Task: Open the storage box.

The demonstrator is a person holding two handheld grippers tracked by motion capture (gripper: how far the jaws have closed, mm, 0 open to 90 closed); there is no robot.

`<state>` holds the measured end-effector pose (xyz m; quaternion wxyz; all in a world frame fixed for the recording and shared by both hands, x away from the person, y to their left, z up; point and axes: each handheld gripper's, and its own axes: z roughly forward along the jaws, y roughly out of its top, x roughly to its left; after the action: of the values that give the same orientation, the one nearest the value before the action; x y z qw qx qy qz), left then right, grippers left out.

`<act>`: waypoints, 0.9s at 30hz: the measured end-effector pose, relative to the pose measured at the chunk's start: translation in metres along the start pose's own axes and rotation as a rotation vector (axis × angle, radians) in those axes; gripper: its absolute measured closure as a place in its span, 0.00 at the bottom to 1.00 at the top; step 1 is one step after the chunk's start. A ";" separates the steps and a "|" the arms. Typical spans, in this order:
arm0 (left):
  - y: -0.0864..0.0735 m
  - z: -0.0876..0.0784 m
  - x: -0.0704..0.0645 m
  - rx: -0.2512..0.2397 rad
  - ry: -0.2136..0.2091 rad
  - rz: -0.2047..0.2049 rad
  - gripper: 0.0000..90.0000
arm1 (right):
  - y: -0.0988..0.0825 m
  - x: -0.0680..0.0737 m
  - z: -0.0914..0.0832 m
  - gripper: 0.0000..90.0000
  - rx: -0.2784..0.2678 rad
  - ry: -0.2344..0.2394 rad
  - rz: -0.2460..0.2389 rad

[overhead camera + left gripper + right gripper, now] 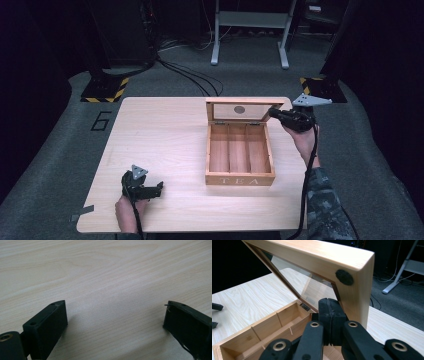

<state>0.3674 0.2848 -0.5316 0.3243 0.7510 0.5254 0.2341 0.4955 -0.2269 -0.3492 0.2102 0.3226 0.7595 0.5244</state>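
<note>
High view: right tongs (274,113), pressed together, touch the tea box (240,172) lid (243,109); left tongs (159,189), spread apart, lie well clear.

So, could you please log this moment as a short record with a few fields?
surface: light wooden table
box: wooden tea box, marked TEA on its front, three bare compartments
lid: glass-paned lid raised, standing up at the box's far side
left gripper: jaws wide apart over bare table, near the near-left edge
right gripper: jaws together, at the lid's right edge
floor: grey carpet
</note>
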 end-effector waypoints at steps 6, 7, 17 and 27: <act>0.000 0.000 0.000 0.000 0.000 -0.001 0.05 | 0.000 0.003 0.002 1.00 0.008 0.002 -0.007; 0.000 0.000 0.000 -0.001 0.001 0.000 0.05 | 0.000 0.003 0.002 1.00 0.004 0.004 -0.015; 0.000 0.000 0.000 0.000 0.000 -0.001 0.05 | 0.000 0.001 0.003 1.00 -0.001 0.004 -0.012; 0.000 0.000 0.000 0.000 -0.001 0.000 0.05 | 0.000 0.000 0.003 1.00 -0.007 0.011 -0.006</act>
<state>0.3674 0.2849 -0.5316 0.3243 0.7511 0.5253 0.2338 0.4976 -0.2250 -0.3502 0.2089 0.3167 0.7599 0.5279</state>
